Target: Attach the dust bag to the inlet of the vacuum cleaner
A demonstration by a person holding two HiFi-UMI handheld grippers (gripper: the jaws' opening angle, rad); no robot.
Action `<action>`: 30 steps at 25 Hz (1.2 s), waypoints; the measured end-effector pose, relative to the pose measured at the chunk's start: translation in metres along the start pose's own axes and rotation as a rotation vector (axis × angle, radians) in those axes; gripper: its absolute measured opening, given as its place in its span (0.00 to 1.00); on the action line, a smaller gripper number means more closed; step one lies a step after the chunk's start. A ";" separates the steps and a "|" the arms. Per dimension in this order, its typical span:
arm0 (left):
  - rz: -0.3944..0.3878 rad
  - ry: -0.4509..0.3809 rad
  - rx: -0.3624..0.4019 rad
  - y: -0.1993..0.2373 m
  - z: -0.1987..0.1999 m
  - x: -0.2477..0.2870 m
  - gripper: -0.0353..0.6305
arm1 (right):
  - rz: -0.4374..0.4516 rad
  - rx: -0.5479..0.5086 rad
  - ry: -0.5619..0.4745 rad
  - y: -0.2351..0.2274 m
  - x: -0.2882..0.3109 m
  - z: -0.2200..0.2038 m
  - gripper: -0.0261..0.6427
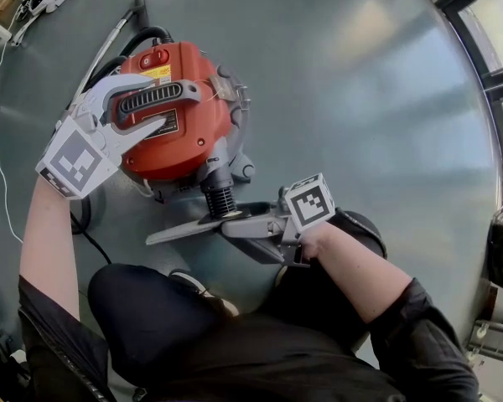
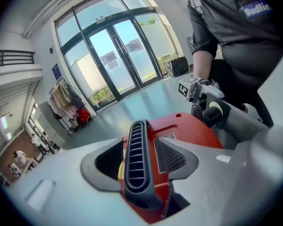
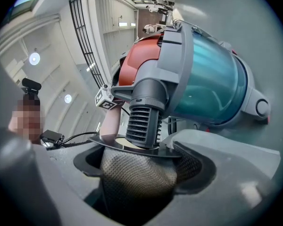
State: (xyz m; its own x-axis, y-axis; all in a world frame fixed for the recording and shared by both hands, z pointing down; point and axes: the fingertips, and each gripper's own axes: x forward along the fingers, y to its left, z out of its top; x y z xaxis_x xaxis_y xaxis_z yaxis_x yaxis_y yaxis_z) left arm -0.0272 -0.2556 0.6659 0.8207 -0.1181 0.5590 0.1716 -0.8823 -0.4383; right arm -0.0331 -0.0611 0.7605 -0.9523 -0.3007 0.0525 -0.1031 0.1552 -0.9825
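Sitting between the jaws of the right hand-held gripper point(image 3: 144, 166), the dust bag point(image 3: 132, 189) is a grey mesh pouch that fills the gap from pad to pad, and the jaws are closed on it. Just beyond the jaw tips lies its flat dark collar point(image 3: 127, 149), and the ribbed grey inlet point(image 3: 144, 121) of the vacuum cleaner point(image 1: 172, 132) comes down into that collar's opening (how deep it sits cannot be told). Past the inlet from this hand-held gripper rises the teal see-through canister point(image 3: 212, 79), with the red top above it. The left hand-held gripper point(image 1: 142, 105) reaches over that red top from the far side, well apart from the right one. Its jaws stand wide, one on each side of the dark slotted handle point(image 2: 134, 145), with a little space showing between the pads and the handle, so it is not squeezing anything. The machine lies on a smooth grey floor point(image 1: 360, 99), and beyond the left hand-held gripper stand tall glass doors point(image 2: 113, 55).
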 end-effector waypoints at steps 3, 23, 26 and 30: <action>0.007 -0.011 -0.053 0.003 -0.005 0.005 0.39 | 0.001 0.000 -0.002 0.001 0.000 0.000 0.63; -0.011 -0.142 -0.202 0.009 0.006 0.004 0.30 | 0.001 0.033 -0.078 0.001 0.003 0.009 0.63; -0.005 -0.145 -0.205 0.009 0.004 0.004 0.30 | -0.018 0.028 -0.087 -0.004 -0.001 0.010 0.63; -0.020 -0.138 -0.202 0.008 0.005 0.004 0.30 | -0.004 0.030 -0.086 -0.001 0.004 0.012 0.63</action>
State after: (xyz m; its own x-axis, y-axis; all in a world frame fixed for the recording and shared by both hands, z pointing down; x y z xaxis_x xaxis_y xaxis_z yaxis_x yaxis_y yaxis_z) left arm -0.0197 -0.2604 0.6609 0.8875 -0.0487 0.4582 0.0872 -0.9587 -0.2708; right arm -0.0335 -0.0734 0.7599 -0.9236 -0.3812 0.0417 -0.0966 0.1259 -0.9873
